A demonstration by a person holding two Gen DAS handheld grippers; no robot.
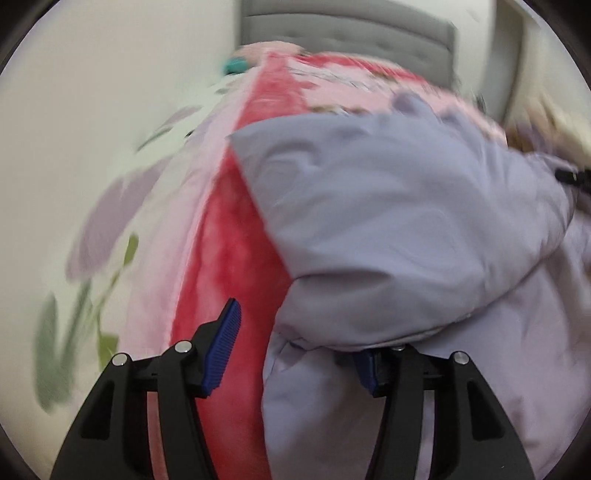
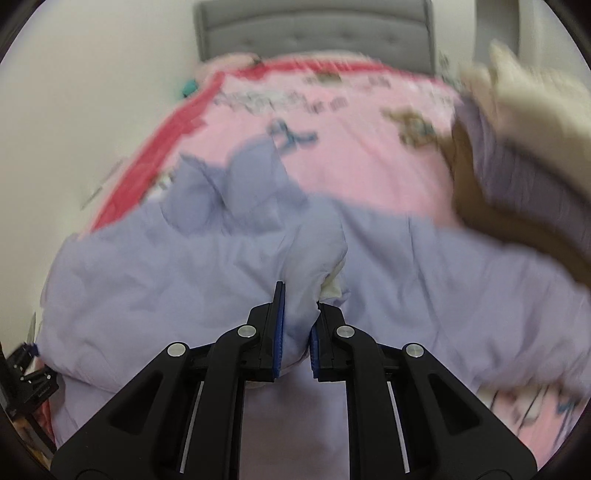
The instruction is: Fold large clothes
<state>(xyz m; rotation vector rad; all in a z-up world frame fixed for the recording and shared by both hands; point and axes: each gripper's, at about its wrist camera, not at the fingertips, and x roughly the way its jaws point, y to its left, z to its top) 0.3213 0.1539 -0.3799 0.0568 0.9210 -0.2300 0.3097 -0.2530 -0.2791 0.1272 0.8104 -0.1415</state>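
Folding the lilac garment well is judged to need its pinched fold kept tight in the right gripper, clamped on it. The left gripper stands half wide, cloth lying over its right finger, unpressed. Counted: one garment, two grippers, one pink blanket ahead.

Jacket spread across the near part of the bed, blanket beneath it, headboard behind, heap of clothes right of the jacket, wall left
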